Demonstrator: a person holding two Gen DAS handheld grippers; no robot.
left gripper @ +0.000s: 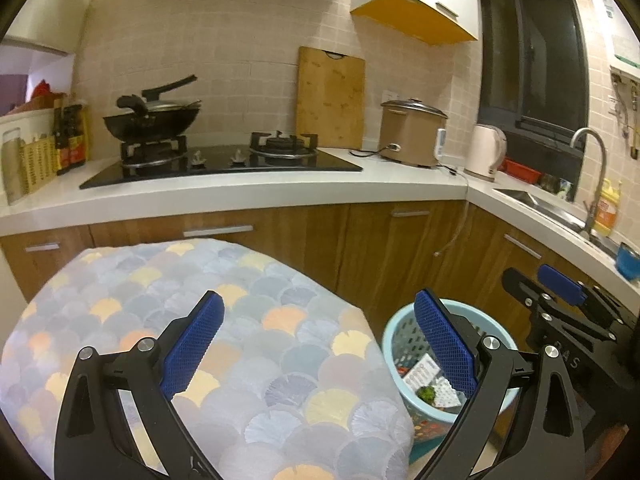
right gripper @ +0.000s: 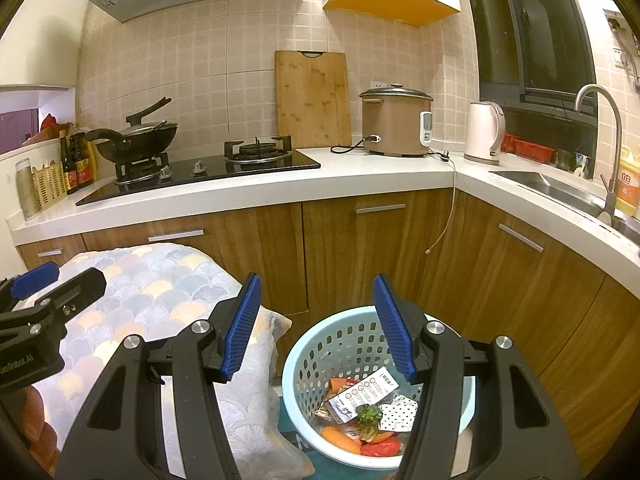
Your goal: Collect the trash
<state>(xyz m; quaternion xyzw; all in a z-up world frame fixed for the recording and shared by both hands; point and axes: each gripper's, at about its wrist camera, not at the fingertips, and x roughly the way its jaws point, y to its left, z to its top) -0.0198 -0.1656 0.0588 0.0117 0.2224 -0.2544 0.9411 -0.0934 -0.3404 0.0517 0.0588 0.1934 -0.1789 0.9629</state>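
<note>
Covering the surface at nine o'clock, a fan-patterned cloth (right gripper: 160,292) shows no trash left on it. At five o'clock a pale blue perforated basket (right gripper: 320,336) holds wrappers (right gripper: 362,394) and vegetable scraps (right gripper: 340,438). Both the left hand-held gripper (left gripper: 320,344) and right hand-held gripper (right gripper: 316,328) gape wide, holding nothing. Risk, by my judgement: a low swing could knock the light basket over, spilling the collected trash.

Warm, yellowish indoor light from above, fairly bright. Soft glare on the white counter (right gripper: 360,174) beyond the tongs. Dark window (left gripper: 532,64) up right. Strong fisheye bending, black vignette at corners. Sharp throughout, slightly grainy.
</note>
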